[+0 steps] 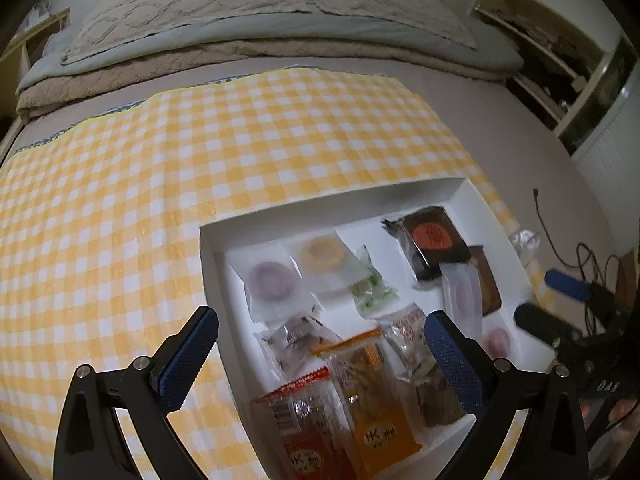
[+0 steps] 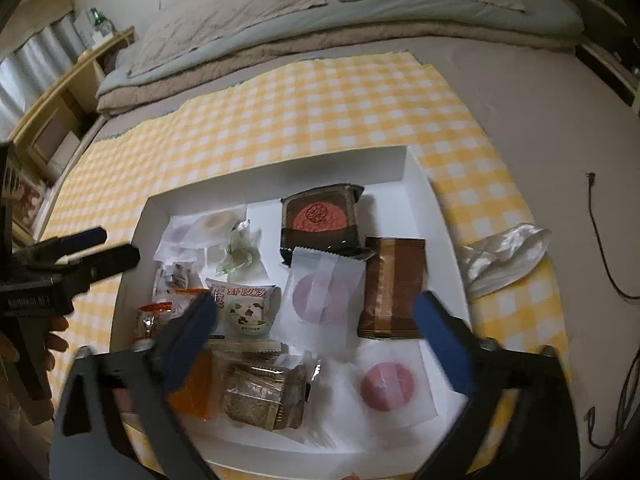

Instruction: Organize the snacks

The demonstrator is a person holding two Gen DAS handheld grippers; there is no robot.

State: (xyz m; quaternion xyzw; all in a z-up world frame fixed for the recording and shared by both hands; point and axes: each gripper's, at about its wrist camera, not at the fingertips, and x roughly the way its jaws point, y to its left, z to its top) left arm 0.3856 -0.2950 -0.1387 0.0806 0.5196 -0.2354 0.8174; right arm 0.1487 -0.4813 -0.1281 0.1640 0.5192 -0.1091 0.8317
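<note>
A white shallow box [image 1: 212, 256] [image 2: 416, 184] lies on a yellow checked cloth [image 1: 200, 152] [image 2: 320, 104] and holds several wrapped snacks. Among them are a dark mooncake pack with a red disc [image 2: 318, 216] [image 1: 434, 242], a brown packet [image 2: 394, 288], white packs with pink rounds [image 2: 320, 296] [image 2: 386, 388], orange packets [image 1: 376, 400] and a green-wrapped candy [image 1: 370, 290]. My left gripper [image 1: 320, 356] is open above the box's near left part; it also shows in the right wrist view [image 2: 104, 246]. My right gripper [image 2: 316, 336] is open over the box's near side, empty.
A crumpled clear wrapper [image 2: 504, 260] lies on the cloth right of the box. Folded bedding [image 1: 260, 28] sits behind the cloth. Dark cables [image 2: 600, 240] trail on the right. Shelving [image 2: 60, 96] stands at the far left.
</note>
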